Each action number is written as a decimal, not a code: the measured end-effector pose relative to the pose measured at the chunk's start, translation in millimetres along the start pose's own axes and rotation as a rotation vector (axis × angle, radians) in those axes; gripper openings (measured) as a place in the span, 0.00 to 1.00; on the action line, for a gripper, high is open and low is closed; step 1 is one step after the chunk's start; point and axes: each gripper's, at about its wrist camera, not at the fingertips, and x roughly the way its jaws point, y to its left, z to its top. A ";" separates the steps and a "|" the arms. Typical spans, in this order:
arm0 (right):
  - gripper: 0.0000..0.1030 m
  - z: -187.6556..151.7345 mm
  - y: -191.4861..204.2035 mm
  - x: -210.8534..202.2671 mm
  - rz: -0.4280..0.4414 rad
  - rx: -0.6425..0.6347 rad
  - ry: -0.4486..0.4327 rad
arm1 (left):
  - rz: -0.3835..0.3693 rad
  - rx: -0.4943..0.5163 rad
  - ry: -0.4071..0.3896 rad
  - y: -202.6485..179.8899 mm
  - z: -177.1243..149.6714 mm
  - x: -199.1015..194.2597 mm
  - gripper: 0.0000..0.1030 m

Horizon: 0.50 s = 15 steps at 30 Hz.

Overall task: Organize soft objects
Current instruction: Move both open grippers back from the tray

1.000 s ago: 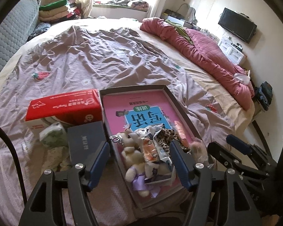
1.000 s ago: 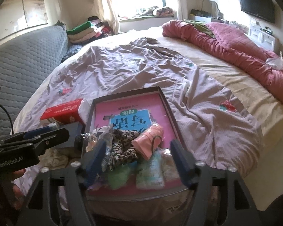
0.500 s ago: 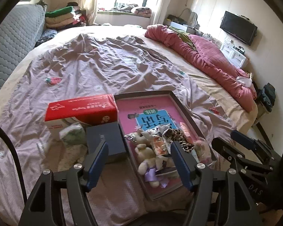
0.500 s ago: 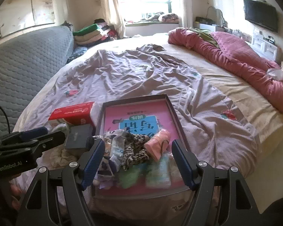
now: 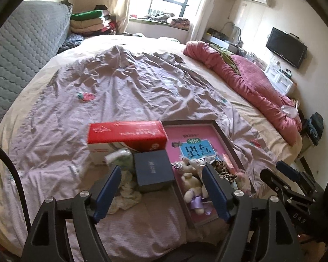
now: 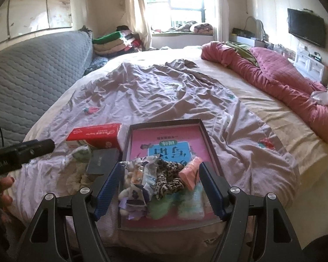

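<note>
A dark-rimmed tray (image 6: 205, 135) with a pink liner lies on the bed's near edge. In it sit a small plush bear (image 5: 191, 185), a leopard-print cloth (image 6: 166, 174), a pink roll (image 6: 189, 172), a green soft item (image 6: 159, 207) and a pale pack (image 6: 190, 205). My left gripper (image 5: 161, 191) hovers over the navy box (image 5: 152, 170), its jaws opening, nothing between them. My right gripper (image 6: 159, 188) hangs open above the tray's near end, apart from the items. A cream cloth (image 5: 126, 193) lies crumpled left of the navy box.
A red and white tissue box (image 5: 126, 134) and a green-white pack (image 5: 119, 157) lie left of the tray. The wrinkled lilac sheet (image 5: 120, 91) covers the bed; a red quilt (image 5: 251, 85) lines its right side. A grey padded headboard (image 6: 28, 69) stands left.
Both grippers have pulled back and up from the tray, so more of the bed shows. The left one has shifted left, from over the plush bear to over the navy box, and widened.
</note>
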 end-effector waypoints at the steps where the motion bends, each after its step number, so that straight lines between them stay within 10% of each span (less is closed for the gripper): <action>1: 0.73 0.7 1.4 -1.5 0.006 0.000 -0.003 | 0.003 -0.007 -0.005 4.3 0.9 -3.8 0.74; 15: 0.73 4.5 31.1 -13.9 0.063 -0.033 -0.027 | 0.080 -0.075 -0.036 60.3 -9.2 -39.8 0.75</action>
